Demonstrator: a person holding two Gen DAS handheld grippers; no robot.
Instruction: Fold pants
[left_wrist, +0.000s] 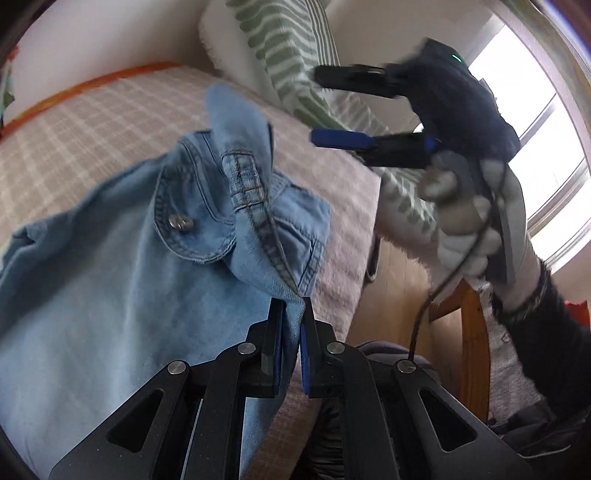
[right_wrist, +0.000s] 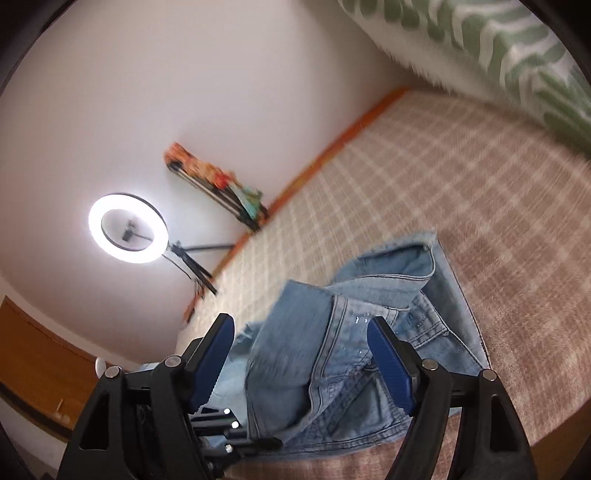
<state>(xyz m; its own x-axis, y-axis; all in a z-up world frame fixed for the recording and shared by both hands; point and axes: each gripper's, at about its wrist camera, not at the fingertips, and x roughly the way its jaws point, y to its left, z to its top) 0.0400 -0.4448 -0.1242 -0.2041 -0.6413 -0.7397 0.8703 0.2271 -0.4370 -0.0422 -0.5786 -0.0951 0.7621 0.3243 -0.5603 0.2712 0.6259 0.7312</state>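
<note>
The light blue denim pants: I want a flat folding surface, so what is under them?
Under the light blue denim pants lies a beige checked bed cover. Anything beneath the denim itself is hidden.

A bed covered by a beige checked blanket is seen against a white wall, with an orange edge running along the join. A green-and-white striped cushion is propped at the bed's end. A lit ring light is stood near the wall, and a bright window is seen beyond the cushion
</note>
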